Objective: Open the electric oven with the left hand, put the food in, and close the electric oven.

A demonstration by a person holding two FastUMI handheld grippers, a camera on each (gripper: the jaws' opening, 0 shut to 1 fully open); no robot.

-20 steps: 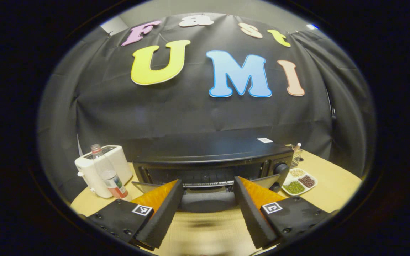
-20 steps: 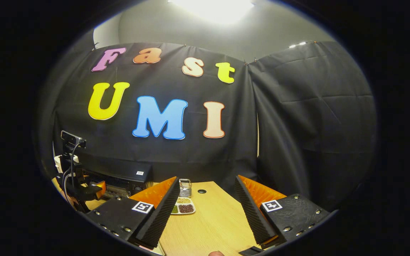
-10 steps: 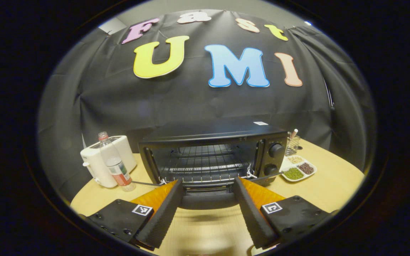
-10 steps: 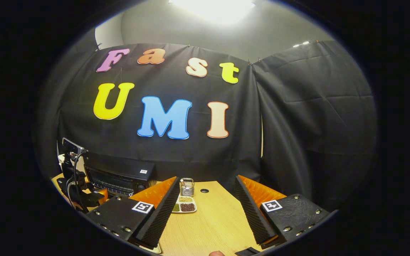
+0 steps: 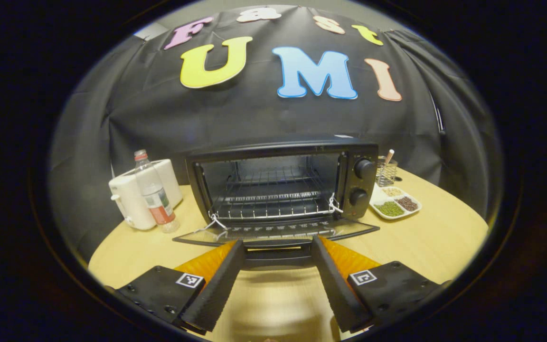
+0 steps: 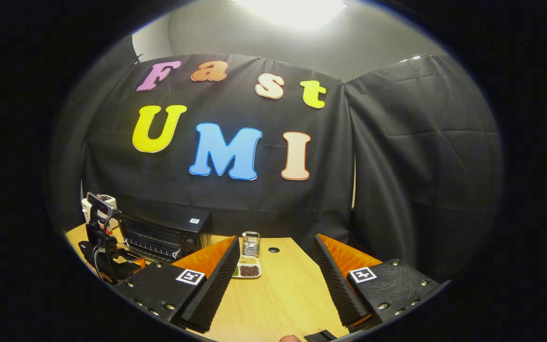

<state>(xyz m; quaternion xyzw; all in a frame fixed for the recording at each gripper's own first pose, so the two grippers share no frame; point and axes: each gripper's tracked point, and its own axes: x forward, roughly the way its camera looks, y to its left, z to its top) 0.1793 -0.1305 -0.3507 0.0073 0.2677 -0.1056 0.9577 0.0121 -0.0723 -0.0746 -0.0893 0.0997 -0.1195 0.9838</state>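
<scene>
The black electric oven [image 5: 283,190] stands open on the wooden table [image 5: 439,237]. Its glass door [image 5: 273,232] lies folded down flat and a bare wire rack [image 5: 273,202] shows inside. My left gripper [image 5: 277,270] is open right at the door's front edge, and the door handle [image 5: 278,254] lies across the gap between its fingertips. In the right gripper view the oven [image 6: 166,232] sits far left. My right gripper [image 6: 276,280] hangs open over the table to the oven's right, with nothing between its fingers.
A white toaster [image 5: 131,199] and a clear bottle with a red cap [image 5: 154,197] stand left of the oven. To its right are a white divided dish of beans and grains [image 5: 394,205] and a wire holder [image 5: 386,172]. The black cloth wall is close behind.
The oven door has swung down from nearly shut to flat open, with the left gripper following the handle downward. The right gripper has only drifted slightly.
</scene>
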